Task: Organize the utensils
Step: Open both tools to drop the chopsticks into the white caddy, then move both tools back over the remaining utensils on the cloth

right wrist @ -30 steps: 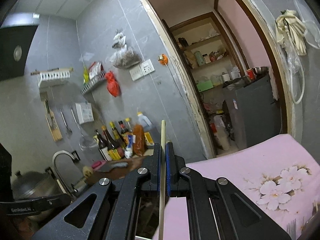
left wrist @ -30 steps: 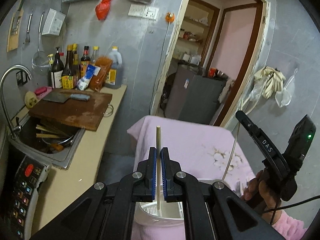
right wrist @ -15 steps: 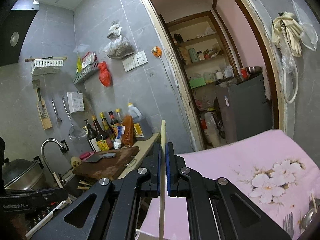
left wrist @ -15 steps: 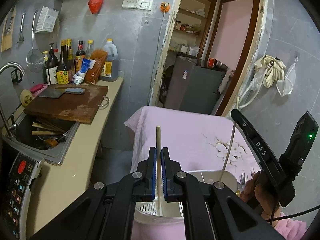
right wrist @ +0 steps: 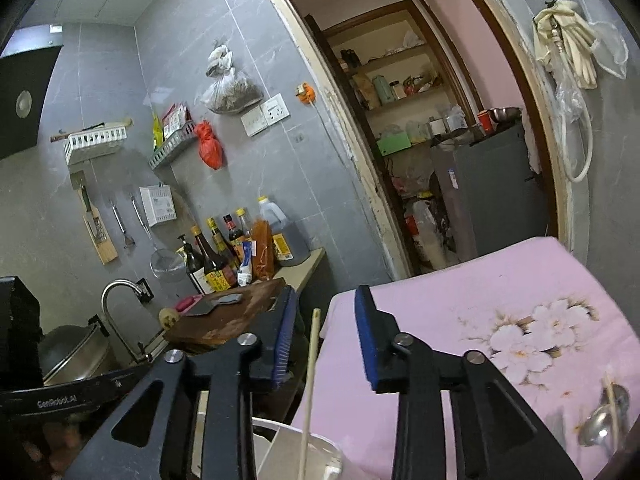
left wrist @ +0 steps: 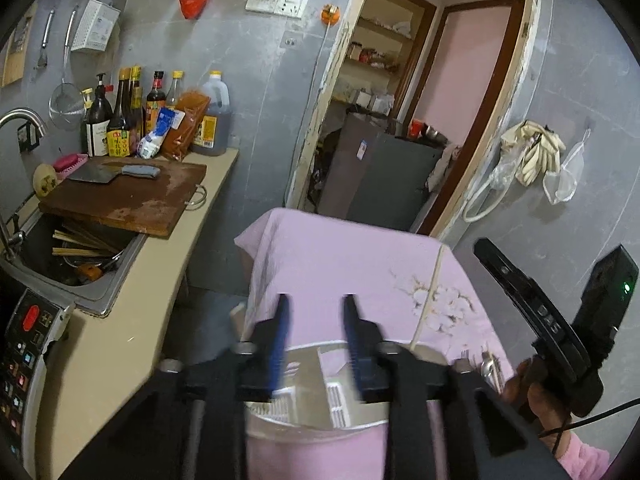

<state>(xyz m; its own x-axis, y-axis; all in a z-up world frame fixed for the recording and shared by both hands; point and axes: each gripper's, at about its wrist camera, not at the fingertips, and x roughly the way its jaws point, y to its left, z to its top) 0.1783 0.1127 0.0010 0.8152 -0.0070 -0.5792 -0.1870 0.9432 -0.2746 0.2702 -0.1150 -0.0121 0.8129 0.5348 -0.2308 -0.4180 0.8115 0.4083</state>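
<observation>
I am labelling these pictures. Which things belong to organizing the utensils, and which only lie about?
Belong: chopstick between open right gripper pads; white holder; open left gripper; spoon on pink cloth.

Lying about: cleaver, cutting board, sauce bottles, sink.

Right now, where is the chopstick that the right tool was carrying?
In the right wrist view the chopstick stands loose between the right tool's just-opened pads, its lower end in the white holder.

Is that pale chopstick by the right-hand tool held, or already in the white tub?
In the white tub. The chopstick leans free between the right gripper's just-opened jaws.
</observation>
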